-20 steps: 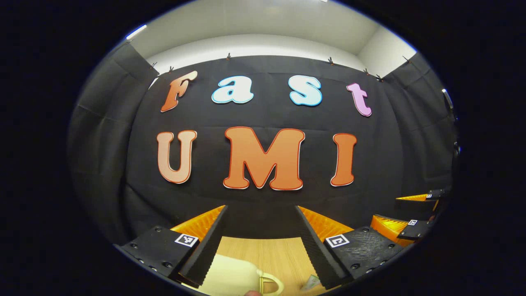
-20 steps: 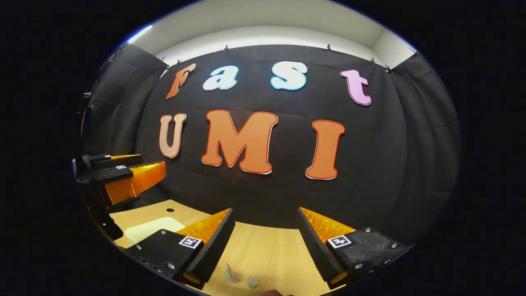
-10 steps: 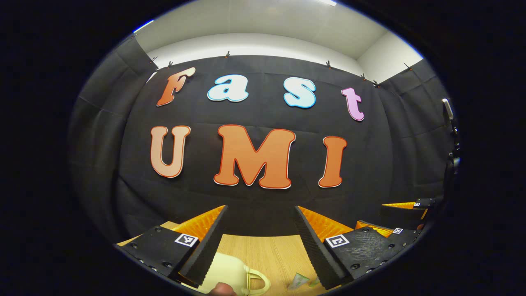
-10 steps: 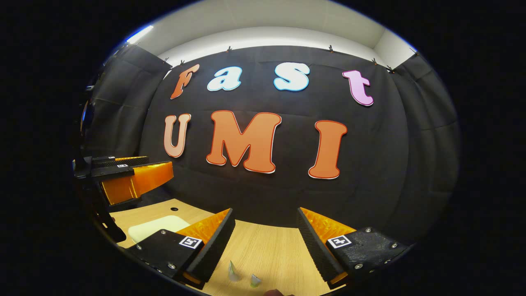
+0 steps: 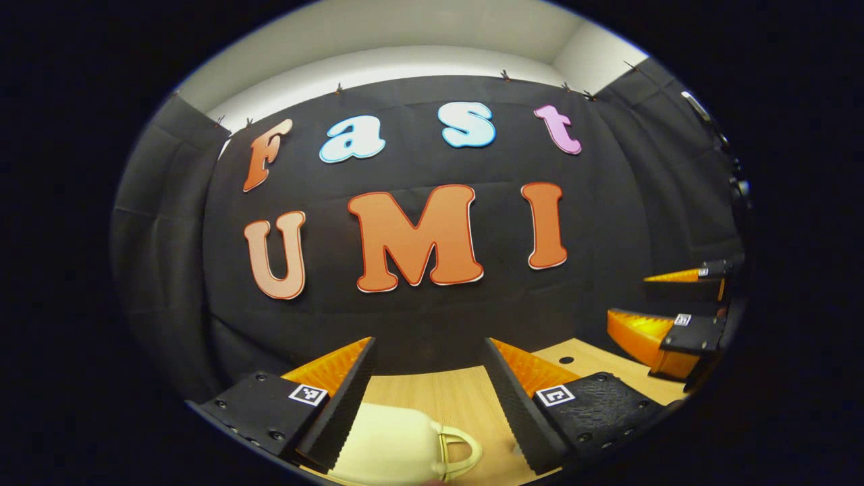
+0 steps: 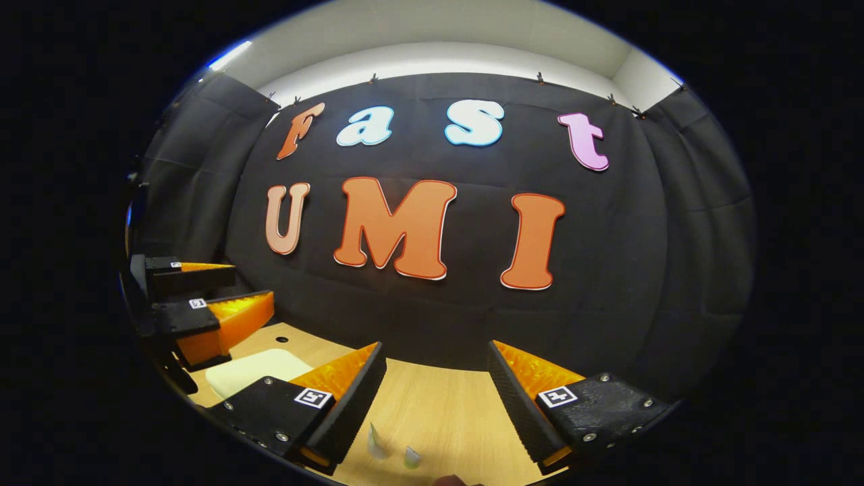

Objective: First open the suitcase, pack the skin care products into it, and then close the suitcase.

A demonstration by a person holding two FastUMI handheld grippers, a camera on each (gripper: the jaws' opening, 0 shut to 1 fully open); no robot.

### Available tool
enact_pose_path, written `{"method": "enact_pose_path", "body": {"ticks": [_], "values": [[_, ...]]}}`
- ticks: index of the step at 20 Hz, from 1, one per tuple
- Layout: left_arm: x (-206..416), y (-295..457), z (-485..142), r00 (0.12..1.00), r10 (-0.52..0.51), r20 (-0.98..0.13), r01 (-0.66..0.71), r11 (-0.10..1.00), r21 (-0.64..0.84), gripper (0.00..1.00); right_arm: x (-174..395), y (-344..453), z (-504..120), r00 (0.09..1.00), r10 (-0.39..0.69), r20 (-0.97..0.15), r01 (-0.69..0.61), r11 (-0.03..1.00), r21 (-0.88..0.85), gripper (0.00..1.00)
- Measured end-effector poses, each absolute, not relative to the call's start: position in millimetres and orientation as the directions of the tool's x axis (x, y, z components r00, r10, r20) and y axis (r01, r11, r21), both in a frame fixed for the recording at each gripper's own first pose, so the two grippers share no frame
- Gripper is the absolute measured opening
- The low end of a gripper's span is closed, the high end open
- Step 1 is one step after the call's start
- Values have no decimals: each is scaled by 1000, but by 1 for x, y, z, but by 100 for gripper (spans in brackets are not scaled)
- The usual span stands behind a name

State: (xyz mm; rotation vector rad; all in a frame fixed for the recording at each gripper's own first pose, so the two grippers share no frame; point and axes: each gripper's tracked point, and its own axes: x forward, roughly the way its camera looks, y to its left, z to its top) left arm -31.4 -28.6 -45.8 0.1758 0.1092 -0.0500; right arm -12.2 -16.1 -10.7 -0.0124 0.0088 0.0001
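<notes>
Sitting just under the left tongs [image 5: 426,378], a little to their left side, is the cream suitcase [image 5: 385,449] on the wooden desk [image 5: 449,398]. Its lid looks shut, so I cannot see what is inside. It looks like a small hard case, smooth and maybe a bit slippery, and probably light. Its looped handle [image 5: 459,451] points toward the gap of the left tongs. The handle could be a good spot to grab, or the edge of the lid.

Both tongs are open wide and hold nothing. Just under the right tongs [image 6: 435,381], near their left finger, two small pale skin care tubes [image 6: 376,442] stand on the desk. They look light and easy to tip over, so pinch them gently around the middle.
</notes>
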Motion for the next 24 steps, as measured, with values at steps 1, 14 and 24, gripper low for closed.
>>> {"method": "enact_pose_path", "body": {"ticks": [1, 14, 24], "values": [[-33, -29, -56, 991, -41, -131, 67, 978, 200, 96, -10, -23, -11, 1000, -15, -10, 15, 1000, -15, 95], [-41, -62, -220, 906, -52, -419, 300, 777, 553, 95, -17, -104, -33, 988, -147, -37, 145, 988, -51, 95], [-58, -53, -327, 812, 25, -583, 466, 573, 674, 86, -13, -131, -57, 982, -173, -69, 172, 985, -29, 95]]}}
